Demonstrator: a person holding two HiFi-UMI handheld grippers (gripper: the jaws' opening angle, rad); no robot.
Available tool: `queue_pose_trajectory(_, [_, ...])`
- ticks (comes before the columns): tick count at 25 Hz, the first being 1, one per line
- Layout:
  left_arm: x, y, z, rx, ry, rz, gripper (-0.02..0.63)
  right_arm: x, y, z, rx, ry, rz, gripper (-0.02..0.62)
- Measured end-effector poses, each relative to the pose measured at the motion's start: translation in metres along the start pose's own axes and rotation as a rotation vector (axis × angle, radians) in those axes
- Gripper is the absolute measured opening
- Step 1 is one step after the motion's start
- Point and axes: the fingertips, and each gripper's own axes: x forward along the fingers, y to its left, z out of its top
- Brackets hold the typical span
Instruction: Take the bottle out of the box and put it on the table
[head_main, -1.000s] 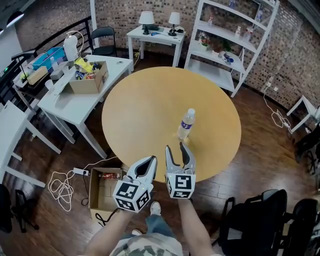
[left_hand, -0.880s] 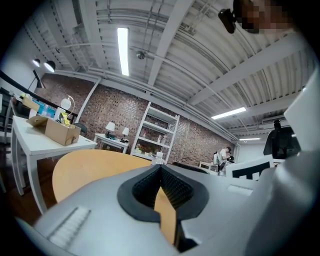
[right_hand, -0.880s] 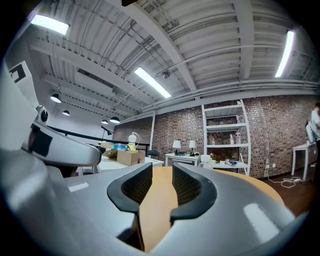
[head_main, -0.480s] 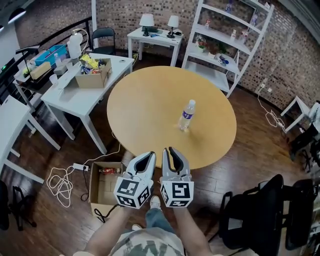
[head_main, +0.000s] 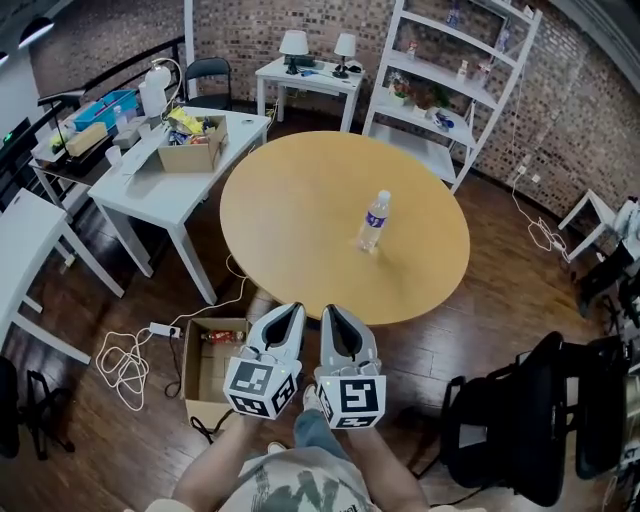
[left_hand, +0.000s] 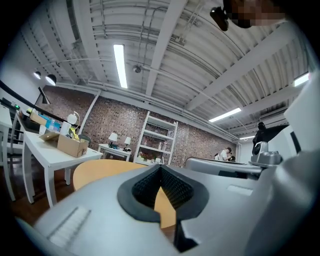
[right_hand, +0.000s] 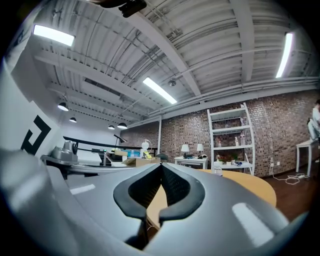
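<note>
Head view, steeply down: bottle (head_main: 374, 221) upright on the round tabletop (head_main: 300, 220), right of centre, well apart from both grippers. Left gripper (head_main: 285, 312) and right gripper (head_main: 333, 312) side by side just off the tabletop's near edge, over the wood floor (head_main: 480, 320), pointing level toward it. Left gripper view: left fingers (left_hand: 139, 194) closed tip to tip, nothing between them, only a sliver of tabletop visible through the gap behind the tips. Right gripper view: right fingers (right_hand: 137, 189) just drawn shut, tips touching, likewise empty, with the bottle small and distant on the tabletop beyond. Open box (head_main: 192, 385) on the floor just left of the left gripper, near the tabletop's near-left edge, a small red item lying at its far end. White cable (head_main: 125, 365) coiled on the floor beside the box. White table (head_main: 160, 190) with a filled carton (head_main: 192, 150) at far left; white shelf (head_main: 470, 70) against the brick wall behind.
</note>
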Motion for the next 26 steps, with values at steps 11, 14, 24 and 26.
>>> queue_pose_trajectory(11, [-0.017, -0.013, 0.004, 0.019, -0.014, -0.013, 0.0, -0.017, 0.002, -0.005, 0.002, 0.01, -0.012, 0.0])
queue_pose_trajectory(14, [-0.018, -0.014, 0.005, 0.021, -0.015, -0.016, 0.0, -0.018, 0.0, -0.007, 0.009, 0.003, -0.02, 0.0])
queue_pose_trajectory(24, [-0.014, -0.016, 0.003, 0.022, -0.012, -0.02, 0.0, -0.017, -0.003, -0.009, 0.017, 0.003, -0.022, 0.0])
queue_pose_trajectory(26, [-0.013, -0.016, 0.003, 0.021, -0.008, -0.022, 0.0, -0.016, -0.005, -0.01, 0.02, 0.002, -0.026, 0.0])
